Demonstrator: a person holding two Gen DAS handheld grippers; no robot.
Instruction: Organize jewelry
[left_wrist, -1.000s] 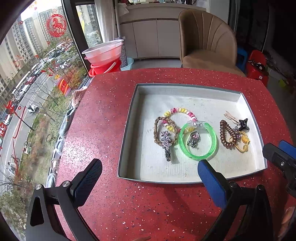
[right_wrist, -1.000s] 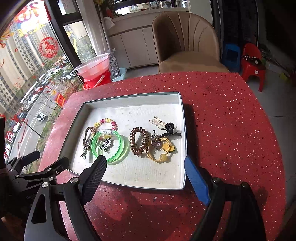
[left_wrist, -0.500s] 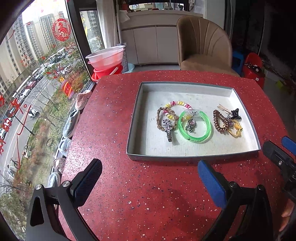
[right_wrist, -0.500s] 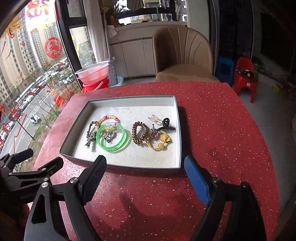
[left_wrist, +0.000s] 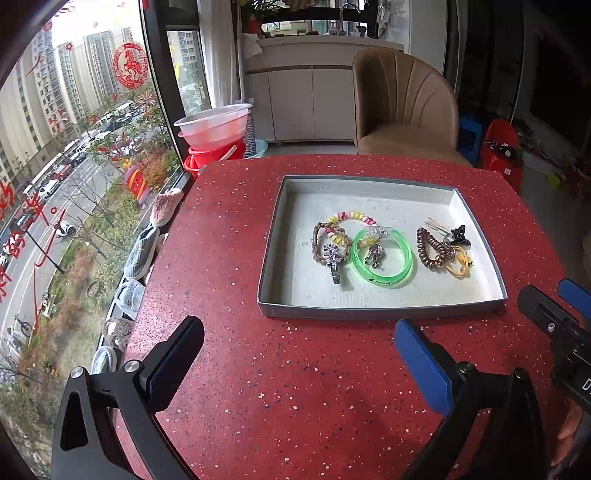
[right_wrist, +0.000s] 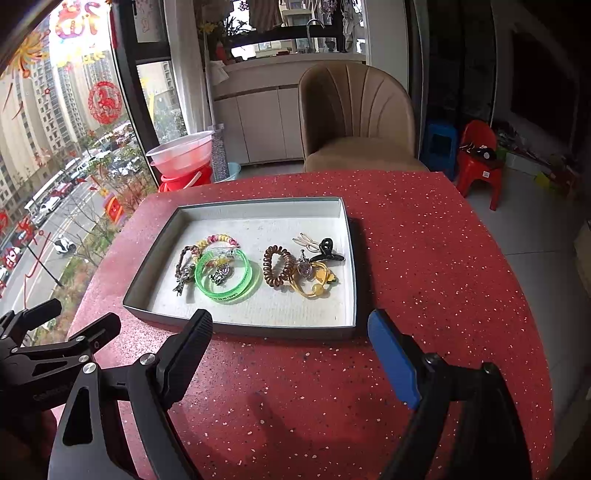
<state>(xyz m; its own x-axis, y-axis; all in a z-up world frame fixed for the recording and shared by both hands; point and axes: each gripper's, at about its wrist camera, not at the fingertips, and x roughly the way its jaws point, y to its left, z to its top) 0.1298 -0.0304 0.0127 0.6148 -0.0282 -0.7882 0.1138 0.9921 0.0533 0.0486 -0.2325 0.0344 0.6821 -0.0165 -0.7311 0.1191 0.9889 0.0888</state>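
The jewelry is gathered in two small clusters inside the gray tray (right_wrist: 240, 328) on the red table (right_wrist: 424, 295): the green bangle (right_wrist: 226, 275) to the left, the brown coil tie (right_wrist: 279, 267) to the right. The left gripper (left_wrist: 295, 363) and right gripper (right_wrist: 290, 352) are held wide apart and empty (short of the tray's near wall). Tangled pieces are probably best approached from above and lifted singly.

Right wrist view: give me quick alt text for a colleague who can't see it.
A grey tray on a red speckled table holds a green bangle, brown coil hair tie, black claw clip and other small pieces. The open right gripper hangs empty before the tray's near edge.
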